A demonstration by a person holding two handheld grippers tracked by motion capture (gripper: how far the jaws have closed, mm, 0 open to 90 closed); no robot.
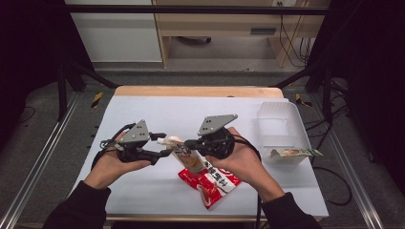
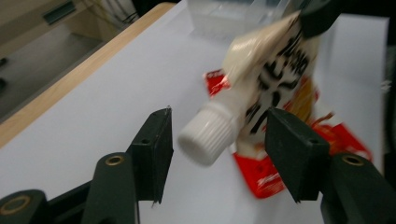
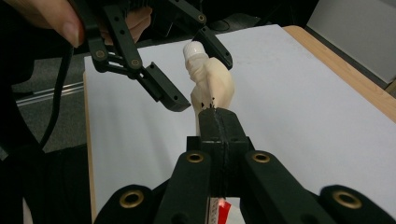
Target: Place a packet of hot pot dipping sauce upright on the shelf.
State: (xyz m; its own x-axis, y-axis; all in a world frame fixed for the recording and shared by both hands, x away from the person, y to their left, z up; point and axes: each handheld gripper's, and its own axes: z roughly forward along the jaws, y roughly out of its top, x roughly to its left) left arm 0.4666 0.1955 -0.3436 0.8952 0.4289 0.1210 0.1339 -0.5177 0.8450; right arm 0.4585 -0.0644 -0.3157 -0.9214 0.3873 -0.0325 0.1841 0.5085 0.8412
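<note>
A cream spouted pouch (image 1: 187,160) with black lettering and a white screw cap (image 2: 208,137) is held above the table. My right gripper (image 1: 188,143) is shut on the pouch's body (image 3: 212,86), seen pinched between its jaws (image 3: 215,114). My left gripper (image 1: 165,144) is open, one jaw on each side of the cap (image 3: 193,48) without touching it. Along the left gripper's jaws (image 2: 219,140), the cap sits in the gap and the pouch (image 2: 271,70) slants up to the right. A red snack packet (image 1: 212,183) lies flat on the white table beneath.
A clear plastic bin (image 1: 282,126) stands at the table's right side. A long green-and-cream packet (image 1: 293,152) lies across its front rim. The white sheet (image 1: 157,112) covers a wooden table. Metal rails run along both sides.
</note>
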